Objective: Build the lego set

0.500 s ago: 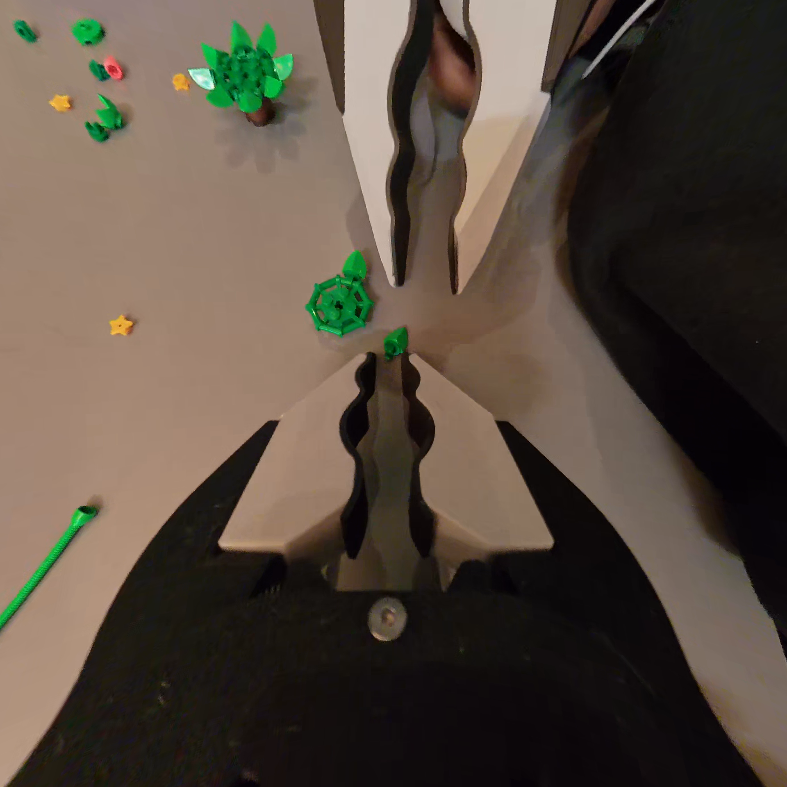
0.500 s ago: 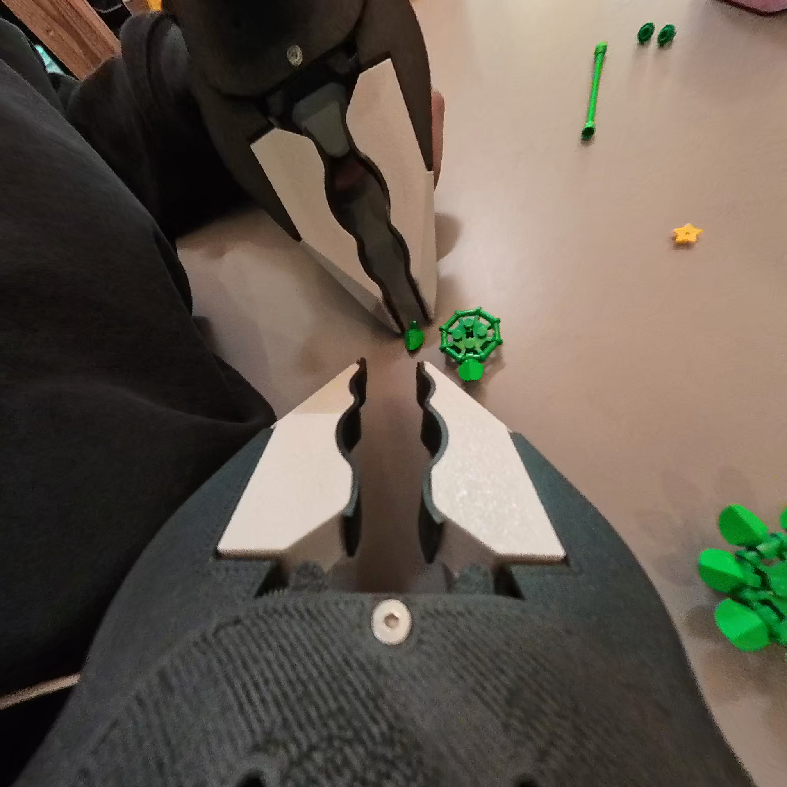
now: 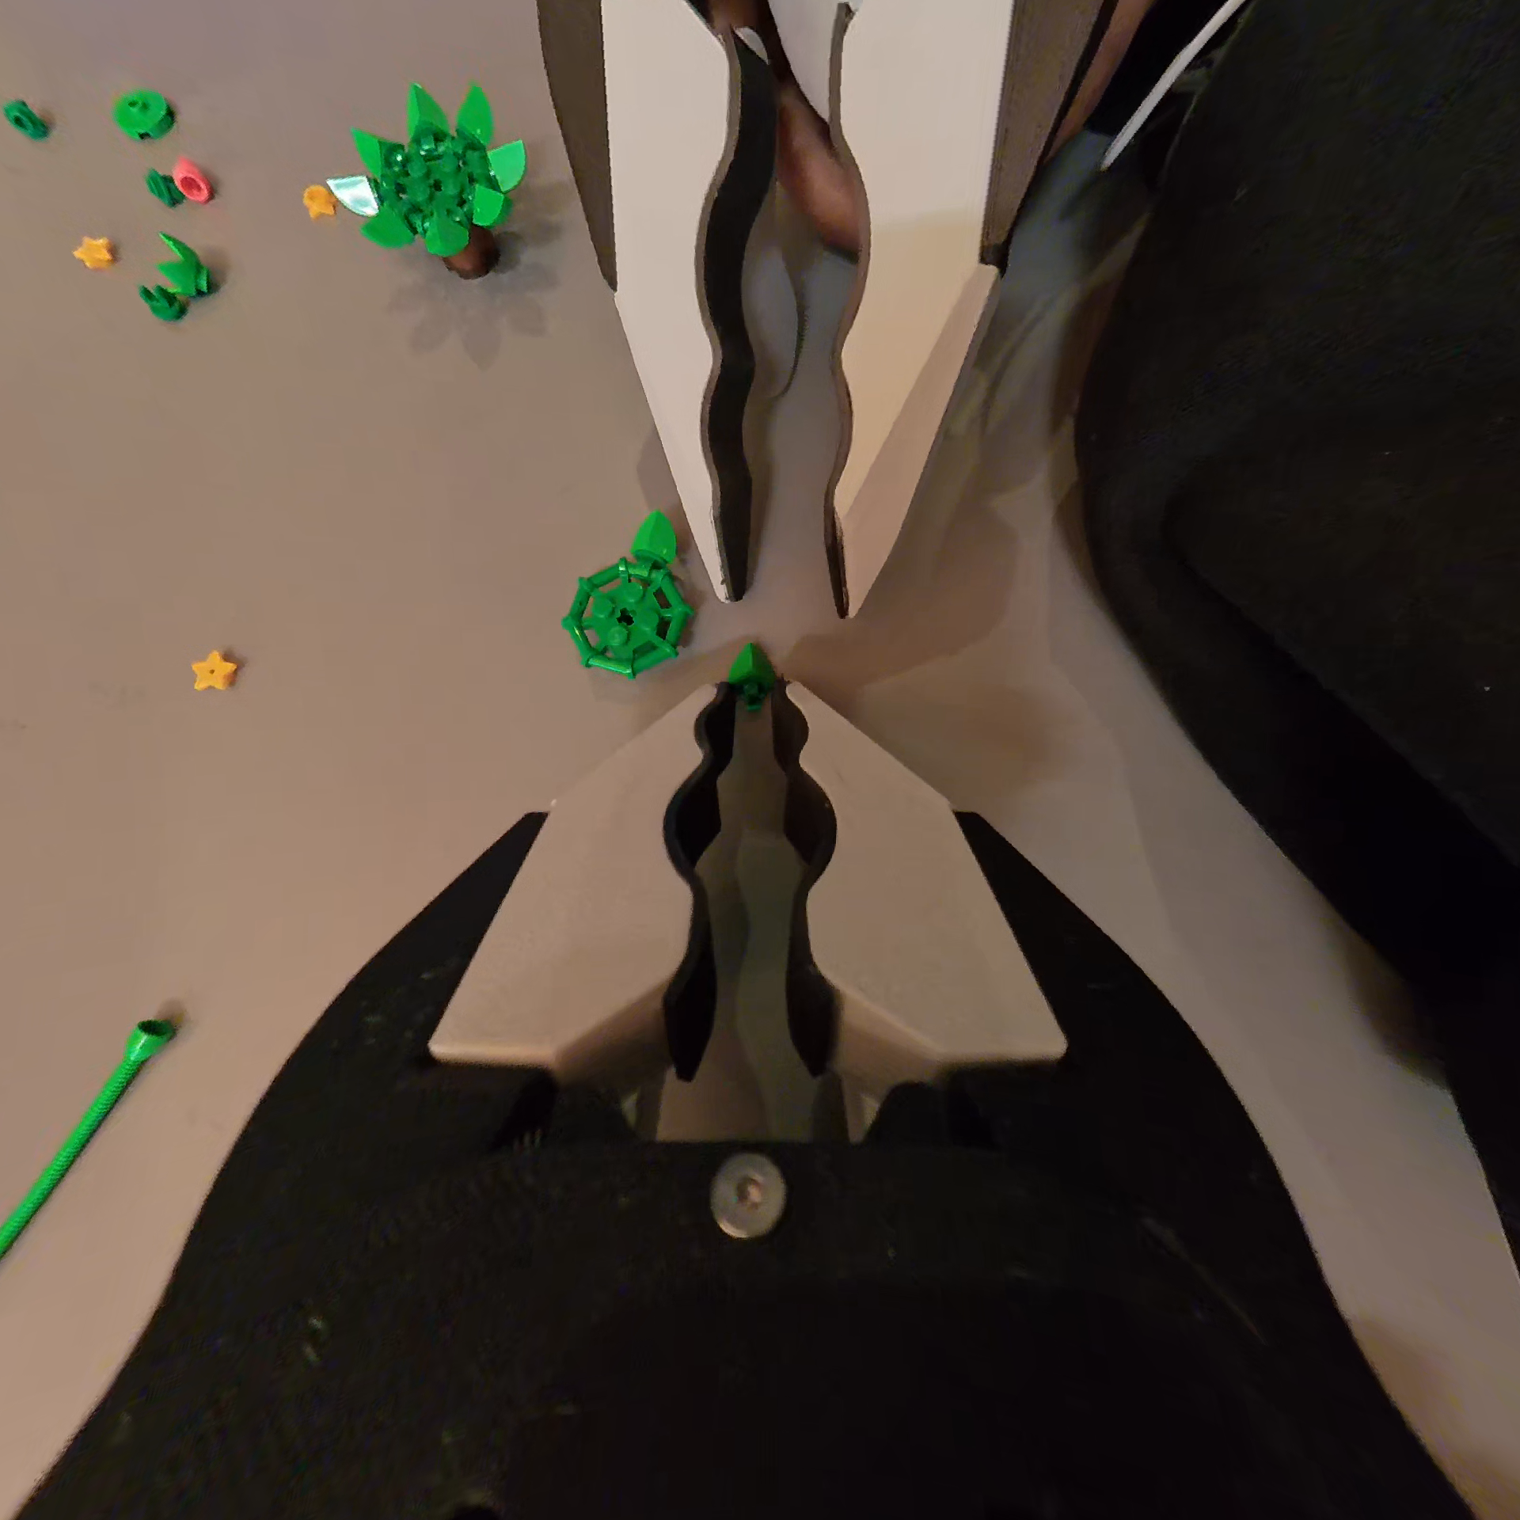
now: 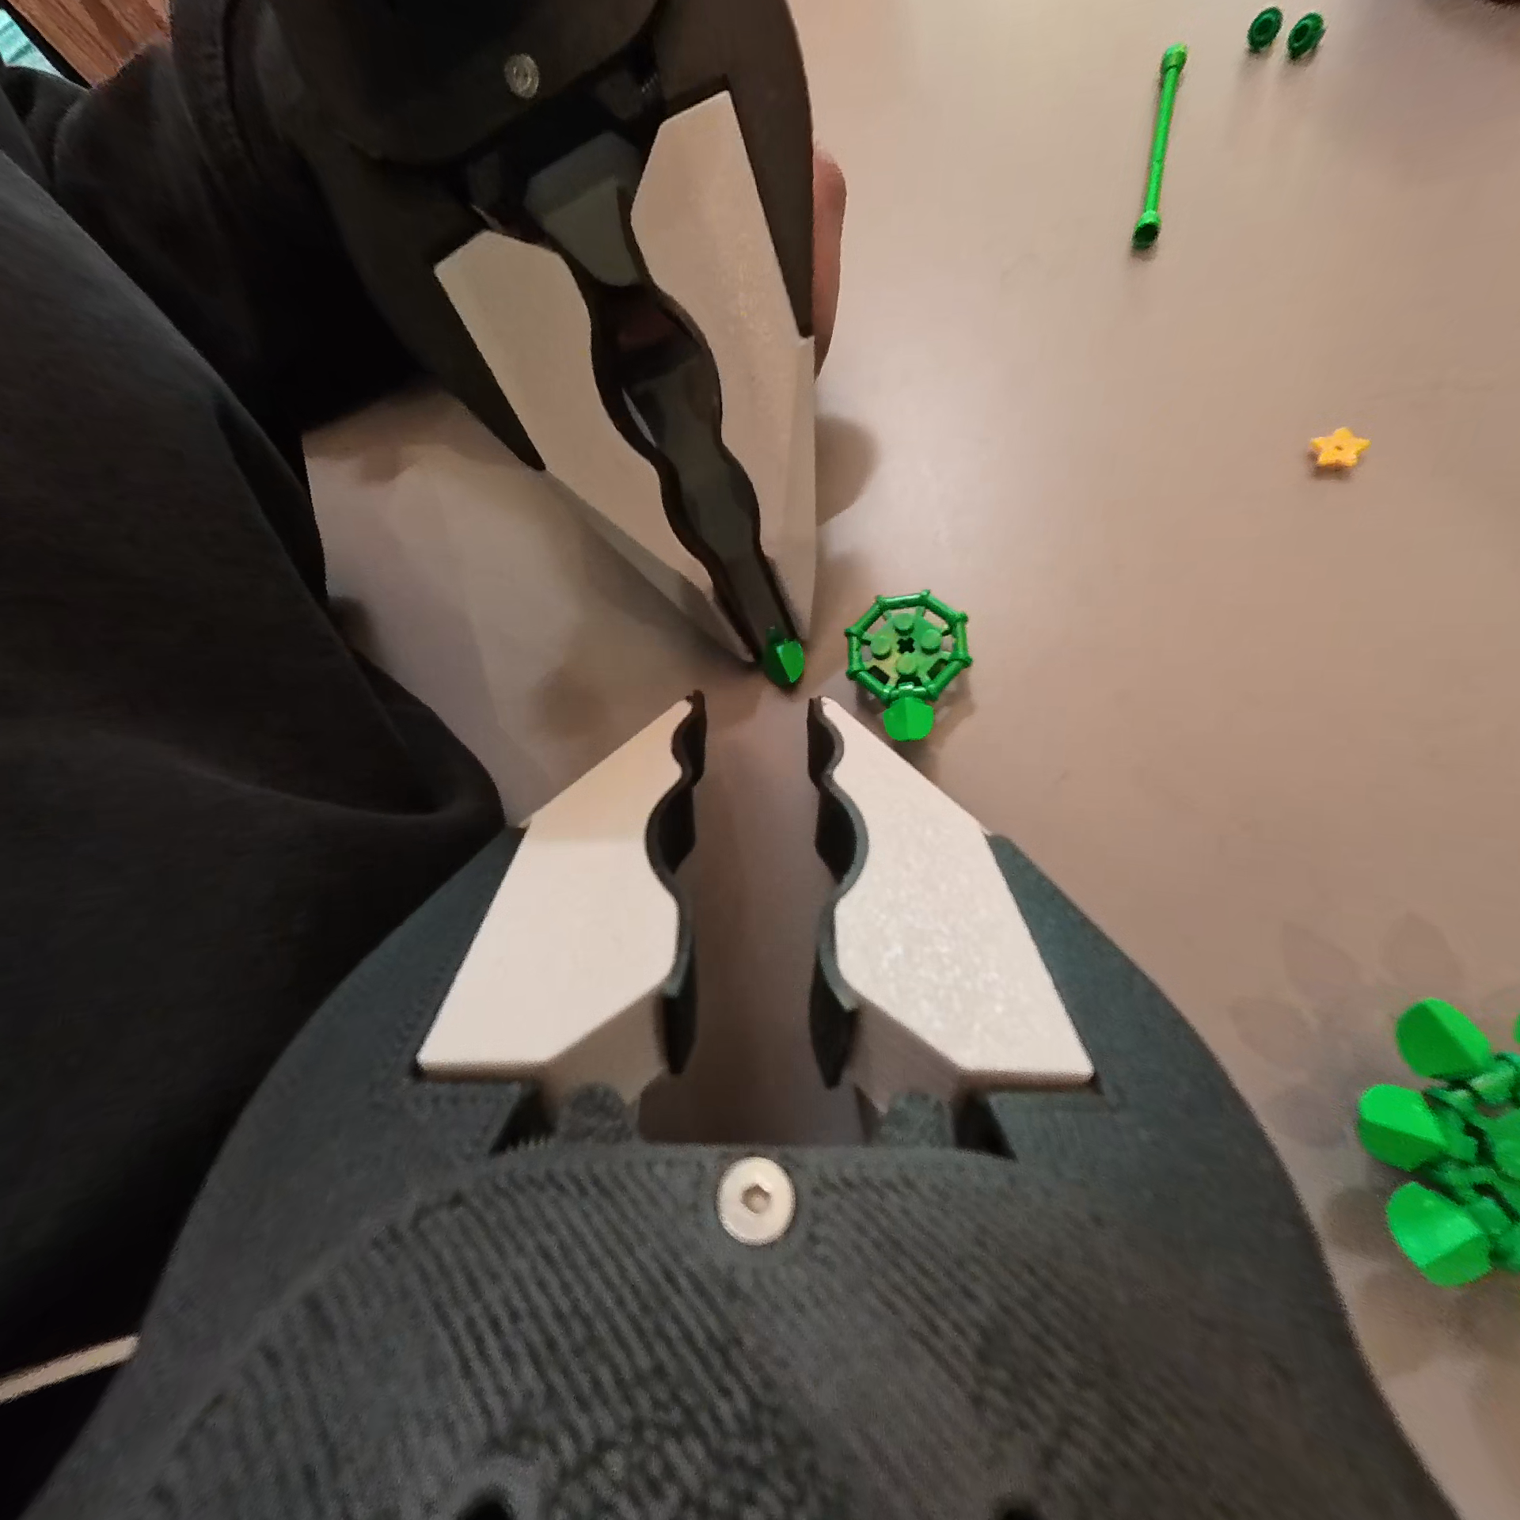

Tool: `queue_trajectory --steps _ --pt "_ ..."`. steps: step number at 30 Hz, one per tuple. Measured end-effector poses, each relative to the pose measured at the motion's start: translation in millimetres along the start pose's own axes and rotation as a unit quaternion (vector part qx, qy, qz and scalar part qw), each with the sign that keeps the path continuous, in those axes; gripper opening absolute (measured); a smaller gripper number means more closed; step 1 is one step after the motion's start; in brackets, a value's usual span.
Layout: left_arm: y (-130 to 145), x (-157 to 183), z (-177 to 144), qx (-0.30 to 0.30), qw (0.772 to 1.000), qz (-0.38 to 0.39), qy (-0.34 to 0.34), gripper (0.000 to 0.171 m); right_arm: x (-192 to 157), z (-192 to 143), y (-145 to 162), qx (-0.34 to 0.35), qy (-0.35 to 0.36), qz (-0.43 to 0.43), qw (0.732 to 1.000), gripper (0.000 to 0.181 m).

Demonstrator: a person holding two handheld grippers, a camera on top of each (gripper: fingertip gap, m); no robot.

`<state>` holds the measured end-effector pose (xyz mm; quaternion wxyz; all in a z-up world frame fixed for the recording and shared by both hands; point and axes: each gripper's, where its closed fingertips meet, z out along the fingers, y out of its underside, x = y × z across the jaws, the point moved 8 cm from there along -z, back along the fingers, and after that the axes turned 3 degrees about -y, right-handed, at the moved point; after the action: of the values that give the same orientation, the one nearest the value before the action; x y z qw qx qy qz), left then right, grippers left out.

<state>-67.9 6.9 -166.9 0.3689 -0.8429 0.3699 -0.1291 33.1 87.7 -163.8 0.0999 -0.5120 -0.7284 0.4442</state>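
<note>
**Second leaf in the tongs, wheel barely populated**

Nearest, in the left wrist view: left tongs (image 3: 753, 699) are clamped on a small green leaf piece (image 3: 750, 670), pinched right at the tips, leaf point facing away from the camera. Tips are low over the tabletop (image 3: 329, 822); can't tell if the leaf touches it. The right wrist view shows the same grip from the other side: leaf (image 4: 781, 655) at the tip of the left tongs, which come in steeply from above.

Right tongs (image 4: 755, 709) are apart, holding nothing, tips just short of the leaf and facing the left tongs nose to nose. Pose reads as ready to take or steady the piece.

Just beside the leaf: green web wheel (image 3: 627, 617) flat on the tabletop, one leaf (image 3: 654, 539) already clipped to its rim. Remaining rim positions look bare.

Farther out: finished leafy cluster on a brown stub (image 3: 432, 189), apparently a completed sub-assembly. Around it, loose parts: yellow stars (image 3: 214, 670), small green bits (image 3: 177, 280), a pink piece (image 3: 193, 179). Green stem rod (image 3: 74, 1135) lies unused at left.

Judgement: early to mid build. One cluster done, second wheel has one leaf on, stem and flower bits still unattached.
</note>
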Motion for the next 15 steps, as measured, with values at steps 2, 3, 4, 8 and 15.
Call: queue_trajectory --steps 2,3,4,8,15 --pt "-1 -1 -2 0.011 1.000 -0.007 0.004 0.007 0 -1 0 0.006 0.001 -0.002 1.000 0.023" --pt "-1 -2 -4 0.019 1.000 -0.011 0.007 0.007 -1 -3 -1 0.015 -0.001 -0.001 1.000 0.022" --pt "-2 -3 -6 0.028 0.999 -0.015 0.010 0.007 -1 -6 -3 0.034 -0.004 0.001 0.999 0.019" --pt "-10 -5 -14 0.091 0.996 -0.018 0.006 0.007 6 -22 -10 0.130 -0.032 0.066 0.989 0.017" --pt "-19 -3 -21 0.160 0.987 -0.004 -0.007 0.006 11 -38 -11 0.235 -0.139 0.148 0.950 0.022"
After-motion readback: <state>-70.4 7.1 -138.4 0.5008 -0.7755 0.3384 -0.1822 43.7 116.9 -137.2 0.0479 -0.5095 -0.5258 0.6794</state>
